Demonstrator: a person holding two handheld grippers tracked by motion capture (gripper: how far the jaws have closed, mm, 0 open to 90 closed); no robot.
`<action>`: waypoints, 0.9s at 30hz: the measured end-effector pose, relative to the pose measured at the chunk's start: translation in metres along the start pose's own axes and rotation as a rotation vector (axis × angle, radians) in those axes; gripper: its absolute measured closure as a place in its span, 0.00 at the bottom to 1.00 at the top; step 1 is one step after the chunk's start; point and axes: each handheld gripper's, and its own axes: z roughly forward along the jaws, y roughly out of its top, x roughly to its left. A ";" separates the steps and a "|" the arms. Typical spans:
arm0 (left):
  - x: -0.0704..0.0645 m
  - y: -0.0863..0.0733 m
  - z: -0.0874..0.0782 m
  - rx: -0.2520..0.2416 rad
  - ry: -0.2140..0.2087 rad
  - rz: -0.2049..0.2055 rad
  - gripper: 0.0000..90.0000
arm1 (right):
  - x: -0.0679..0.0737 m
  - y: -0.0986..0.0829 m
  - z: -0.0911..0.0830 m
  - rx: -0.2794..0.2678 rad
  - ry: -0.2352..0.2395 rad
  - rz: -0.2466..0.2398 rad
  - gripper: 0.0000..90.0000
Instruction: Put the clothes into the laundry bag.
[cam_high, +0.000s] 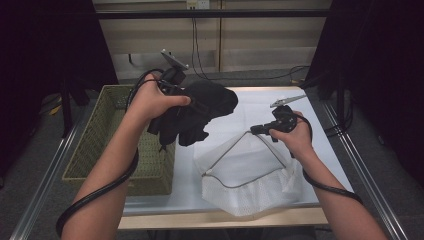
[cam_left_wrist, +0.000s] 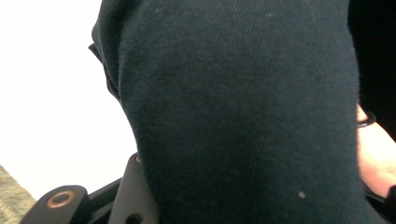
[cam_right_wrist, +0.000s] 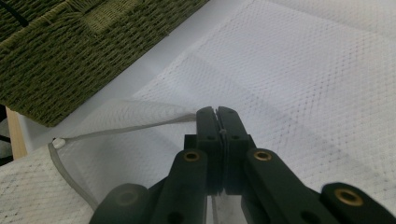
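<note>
A black garment (cam_high: 202, 112) hangs bunched above the table's left part, beside the basket. My left gripper (cam_high: 192, 104) is shut on it, and the cloth (cam_left_wrist: 243, 107) drapes over the jaws and hides them. A white mesh bag (cam_high: 250, 177) lies on the table's front right. Its grey-edged rim (cam_right_wrist: 135, 127) is lifted into a peak, so the mouth gapes toward the garment. My right gripper (cam_right_wrist: 217, 114) is shut on that rim, pinching it at the top of the peak (cam_high: 254, 130).
An olive woven basket (cam_high: 107, 140) stands along the table's left edge, also seen close by (cam_right_wrist: 70, 51). The white table (cam_high: 260, 100) shows bare behind the bag. Cables trail from both grippers along the forearms. Dark curtains flank the table.
</note>
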 end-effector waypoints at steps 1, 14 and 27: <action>0.000 0.000 0.001 0.015 -0.005 0.024 0.67 | 0.000 0.000 0.000 0.000 0.000 0.000 0.99; -0.009 -0.006 0.022 0.036 -0.050 0.048 0.67 | 0.002 0.004 0.005 -0.001 -0.015 -0.005 0.99; -0.017 0.001 0.021 0.060 -0.055 0.061 0.67 | 0.004 0.008 0.008 0.005 -0.015 -0.013 0.99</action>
